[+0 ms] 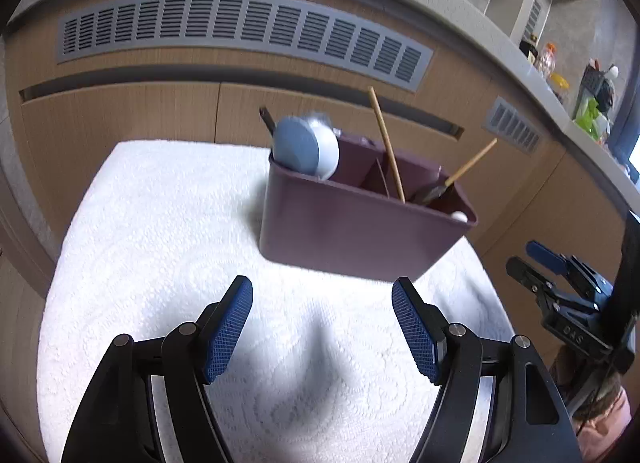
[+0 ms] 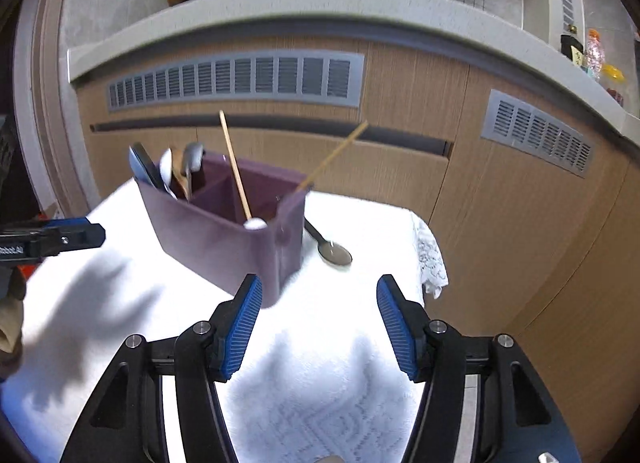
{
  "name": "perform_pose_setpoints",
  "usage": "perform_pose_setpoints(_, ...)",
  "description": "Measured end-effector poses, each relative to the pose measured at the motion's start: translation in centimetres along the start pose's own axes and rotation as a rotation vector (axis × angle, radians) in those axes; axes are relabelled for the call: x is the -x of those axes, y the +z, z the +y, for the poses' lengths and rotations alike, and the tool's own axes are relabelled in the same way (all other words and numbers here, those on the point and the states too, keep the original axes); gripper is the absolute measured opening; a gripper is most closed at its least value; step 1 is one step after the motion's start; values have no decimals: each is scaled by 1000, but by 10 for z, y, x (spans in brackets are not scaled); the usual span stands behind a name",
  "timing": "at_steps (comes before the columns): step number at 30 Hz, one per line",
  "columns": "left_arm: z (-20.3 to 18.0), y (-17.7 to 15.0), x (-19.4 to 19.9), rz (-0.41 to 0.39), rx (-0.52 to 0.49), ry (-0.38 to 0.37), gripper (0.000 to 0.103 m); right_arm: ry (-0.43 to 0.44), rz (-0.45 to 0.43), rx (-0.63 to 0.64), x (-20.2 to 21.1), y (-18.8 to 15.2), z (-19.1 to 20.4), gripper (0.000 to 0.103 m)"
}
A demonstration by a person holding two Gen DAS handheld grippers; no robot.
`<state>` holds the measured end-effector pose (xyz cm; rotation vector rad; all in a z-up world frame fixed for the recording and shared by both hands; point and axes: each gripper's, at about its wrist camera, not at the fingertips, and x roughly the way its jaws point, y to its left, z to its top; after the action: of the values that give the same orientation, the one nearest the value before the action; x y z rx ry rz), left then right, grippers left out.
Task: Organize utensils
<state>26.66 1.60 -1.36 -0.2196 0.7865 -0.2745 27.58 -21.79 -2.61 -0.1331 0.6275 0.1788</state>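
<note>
Caddy [image 2: 224, 239]: mostly stocked. One spoon [image 2: 334, 253] left on bench [image 2: 340, 343]. Left claw [image 1: 322, 327], right claw [image 2: 320, 327]: spread wide, nothing held.

Each tool has black plastic linkage arms with silver screw heads and blue ribbed pads [image 1: 234, 327]; the right tool [image 1: 560, 283] carries embossed lettering on its black body.

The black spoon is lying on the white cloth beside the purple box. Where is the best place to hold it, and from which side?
Probably the middle of the handle, from above with the right gripper. The spoon lies flat on the cloth, bowl toward the camera; its handle's far end runs behind the purple box, so only the nearer stretch is free. Set the fingers across the thin handle.
</note>
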Motion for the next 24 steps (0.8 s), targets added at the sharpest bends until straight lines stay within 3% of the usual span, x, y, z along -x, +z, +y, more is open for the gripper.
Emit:
perform_pose_setpoints(6, 2, -10, 2, 5, 19, 17, 73, 52, 56, -82, -12, -8, -5, 57)
perform_pose_setpoints(11, -9, -27, 29, -66, -28, 58, 73, 95, 39, -123, 7, -17, 15, 57)
perform_pose_setpoints(14, -14, -35, 48, -111, -36, 67, 81, 74, 35, -121, 23, -22, 31, 58)
perform_pose_setpoints(18, -25, -59, 75, -200, -67, 113, 89, 18, 20, -160, 51, -36, 48, 69)
perform_pose_setpoints(21, -31, -76, 87, -209, -87, 139, 93, -55, -3, -165, 69, -51, 61, 97)
perform_pose_setpoints(24, -35, -91, 98, -206, -85, 150, 101, -95, -15, -157, 87, -67, 73, 101)
